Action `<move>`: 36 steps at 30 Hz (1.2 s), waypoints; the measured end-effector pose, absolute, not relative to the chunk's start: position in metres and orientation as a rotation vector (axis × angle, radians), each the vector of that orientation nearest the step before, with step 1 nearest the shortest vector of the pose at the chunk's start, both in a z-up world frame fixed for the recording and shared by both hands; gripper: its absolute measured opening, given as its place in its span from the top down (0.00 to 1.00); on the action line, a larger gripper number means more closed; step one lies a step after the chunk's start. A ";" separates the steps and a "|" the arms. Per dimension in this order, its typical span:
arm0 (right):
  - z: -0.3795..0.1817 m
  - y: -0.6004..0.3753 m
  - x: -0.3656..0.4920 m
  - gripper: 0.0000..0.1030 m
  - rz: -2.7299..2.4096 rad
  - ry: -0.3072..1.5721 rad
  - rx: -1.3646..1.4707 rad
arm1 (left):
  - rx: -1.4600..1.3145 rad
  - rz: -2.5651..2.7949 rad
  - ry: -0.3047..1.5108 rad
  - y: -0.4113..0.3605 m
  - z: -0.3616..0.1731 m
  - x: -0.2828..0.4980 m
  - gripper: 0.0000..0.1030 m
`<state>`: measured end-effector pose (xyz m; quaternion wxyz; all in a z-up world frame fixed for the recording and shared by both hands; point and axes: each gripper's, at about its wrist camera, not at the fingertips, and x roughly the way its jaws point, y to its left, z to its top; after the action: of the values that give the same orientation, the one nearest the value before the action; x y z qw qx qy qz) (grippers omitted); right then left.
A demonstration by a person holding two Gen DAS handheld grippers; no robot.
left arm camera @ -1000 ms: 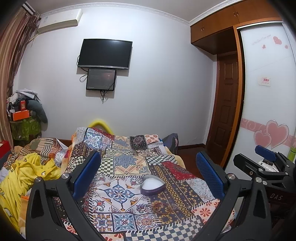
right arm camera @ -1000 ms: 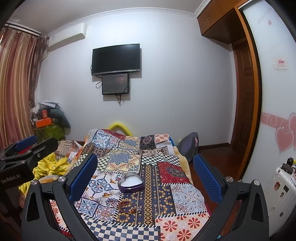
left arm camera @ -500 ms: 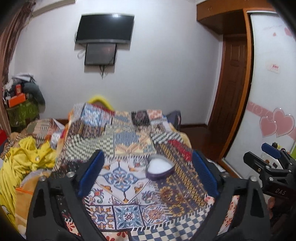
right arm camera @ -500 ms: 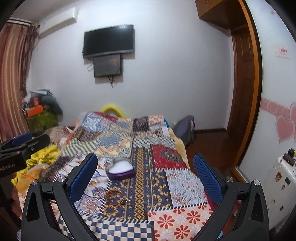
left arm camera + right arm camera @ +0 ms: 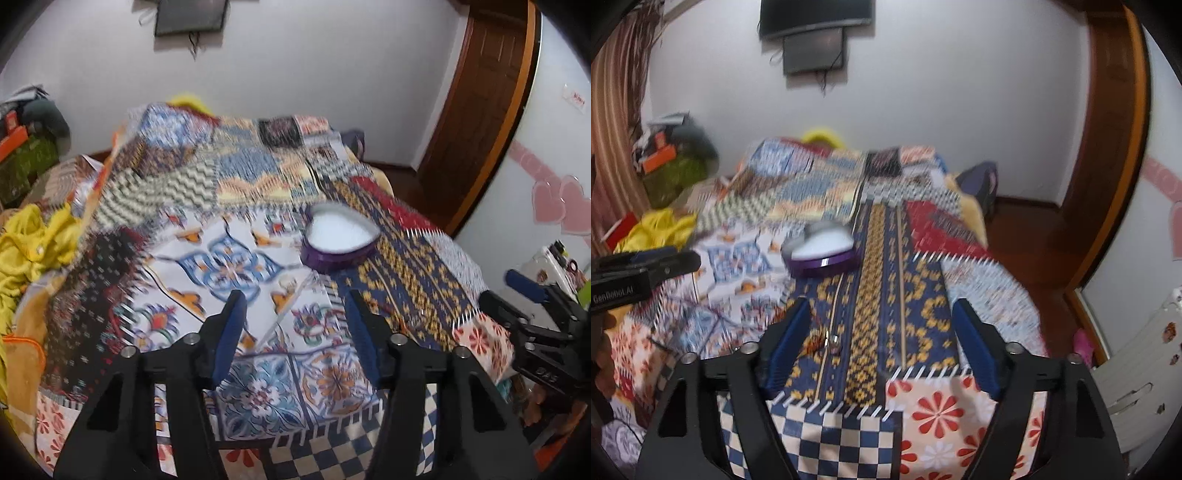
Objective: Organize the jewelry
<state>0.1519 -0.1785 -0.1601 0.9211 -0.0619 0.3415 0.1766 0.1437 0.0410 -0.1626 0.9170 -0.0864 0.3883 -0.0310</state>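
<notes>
A purple heart-shaped box (image 5: 339, 236) with a white lining lies open on the patchwork bedspread (image 5: 207, 206); it also shows in the right wrist view (image 5: 822, 254). A small orange and gold piece of jewelry (image 5: 822, 341) lies on the spread just inside my right gripper's left finger. My left gripper (image 5: 295, 332) is open and empty, above the spread short of the box. My right gripper (image 5: 882, 339) is open and empty. Both views are blurred by motion.
Yellow clothes (image 5: 33, 240) lie heaped at the bed's left side. A brown door (image 5: 476, 110) and a wardrobe with pink hearts (image 5: 557, 206) stand to the right. A white suitcase (image 5: 1137, 373) stands by the bed's right corner. A dark bag (image 5: 979, 188) sits beyond the bed.
Both grippers have tilted down and moved closer to the bedspread. Their jaws have narrowed from wide open to a smaller gap. The box and jewelry have not moved.
</notes>
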 end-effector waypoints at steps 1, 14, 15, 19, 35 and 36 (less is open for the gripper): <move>-0.166 -0.177 0.155 0.40 0.376 0.723 -0.125 | -0.176 -0.080 0.818 0.039 -0.168 0.145 0.48; -0.214 -0.159 0.183 0.67 0.516 0.880 -0.093 | -0.167 -0.161 0.954 0.021 -0.206 0.153 0.54; -0.216 -0.157 0.184 0.69 0.519 0.884 -0.096 | -0.168 -0.166 0.957 0.020 -0.206 0.152 0.54; -0.220 -0.151 0.184 0.77 0.547 0.876 -0.113 | -0.166 -0.196 0.969 0.010 -0.210 0.151 0.58; -0.216 -0.153 0.182 0.87 0.550 0.865 -0.107 | -0.107 -0.234 0.993 -0.011 -0.222 0.146 0.91; -0.214 -0.154 0.182 0.87 0.548 0.862 -0.102 | -0.109 -0.234 0.992 -0.010 -0.221 0.146 0.91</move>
<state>0.1818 -0.1542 -0.2141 0.8712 -0.0489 0.4124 0.2619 0.1464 -0.0103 -0.2211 0.8715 -0.0520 0.4746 -0.1119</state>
